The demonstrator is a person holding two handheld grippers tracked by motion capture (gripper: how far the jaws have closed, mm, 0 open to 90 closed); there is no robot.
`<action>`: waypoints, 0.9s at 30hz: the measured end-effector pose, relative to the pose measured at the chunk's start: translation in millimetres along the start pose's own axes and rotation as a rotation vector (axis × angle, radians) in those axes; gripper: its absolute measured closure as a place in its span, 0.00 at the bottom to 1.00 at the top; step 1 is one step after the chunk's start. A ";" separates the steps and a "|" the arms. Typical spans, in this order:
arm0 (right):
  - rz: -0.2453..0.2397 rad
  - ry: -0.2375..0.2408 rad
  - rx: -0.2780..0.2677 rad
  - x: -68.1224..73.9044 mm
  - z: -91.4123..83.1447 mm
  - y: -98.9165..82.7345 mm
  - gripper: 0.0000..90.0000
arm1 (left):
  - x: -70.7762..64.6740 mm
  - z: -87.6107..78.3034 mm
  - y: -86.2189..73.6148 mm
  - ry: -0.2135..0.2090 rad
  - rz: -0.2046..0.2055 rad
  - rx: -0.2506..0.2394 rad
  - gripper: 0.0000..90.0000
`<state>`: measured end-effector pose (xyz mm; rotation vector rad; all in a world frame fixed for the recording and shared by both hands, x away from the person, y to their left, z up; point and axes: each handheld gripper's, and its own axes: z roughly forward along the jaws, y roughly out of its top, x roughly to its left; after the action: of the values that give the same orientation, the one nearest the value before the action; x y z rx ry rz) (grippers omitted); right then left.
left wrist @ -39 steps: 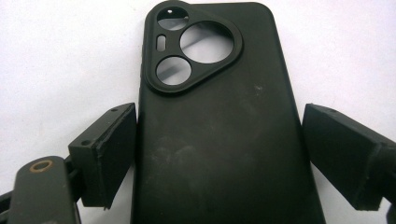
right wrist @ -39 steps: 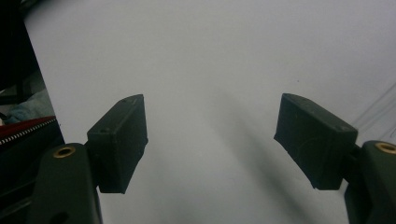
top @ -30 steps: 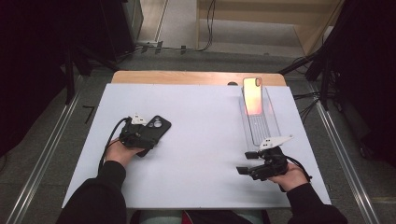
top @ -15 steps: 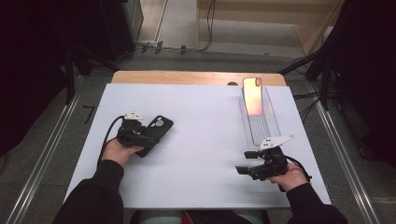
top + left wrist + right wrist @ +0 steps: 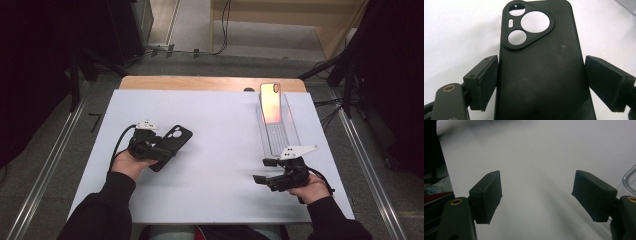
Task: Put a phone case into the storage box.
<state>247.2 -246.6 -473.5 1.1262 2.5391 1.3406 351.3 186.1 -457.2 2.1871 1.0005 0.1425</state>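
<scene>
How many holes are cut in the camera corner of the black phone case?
4. On the phone case between the left hand-held gripper's jaws: one large round hole at the right, one smaller round hole below, one small hole at the top, one narrow slot at the left.

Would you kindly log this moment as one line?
left gripper: shut on black phone case | right gripper: open, nothing held, beside clear tray | phone: propped in tray

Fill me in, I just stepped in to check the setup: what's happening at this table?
A person works with tongs in each hand. The left tongs straddle a black phone case, its camera cutouts facing up, over the white table. The right tongs stand open and empty near a clear tray, where a phone leans at the far end.
</scene>
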 end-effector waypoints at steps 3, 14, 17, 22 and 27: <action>0.001 0.002 -0.002 0.3 0.1 0.3 0.24 | -5.0 -0.7 1.0 -0.013 -0.001 0.000 0.16; 0.006 0.007 0.018 2.4 -0.4 4.4 0.24 | -38.5 -2.0 4.2 -0.053 -0.003 -0.005 0.16; 0.003 0.005 0.023 4.6 -0.4 5.6 0.23 | -45.8 -1.9 3.3 -0.074 -0.018 -0.002 0.16; 0.005 0.003 0.050 6.9 3.5 6.9 0.22 | -62.8 -3.2 2.6 -0.063 0.000 -0.022 0.16; 0.018 0.001 0.048 10.1 5.8 11.4 0.22 | -74.8 -3.5 1.5 -0.057 -0.025 -0.051 0.16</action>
<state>248.5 -232.2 -466.0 1.1598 2.5815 1.2908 299.1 135.3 -439.9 2.1200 0.9819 0.0917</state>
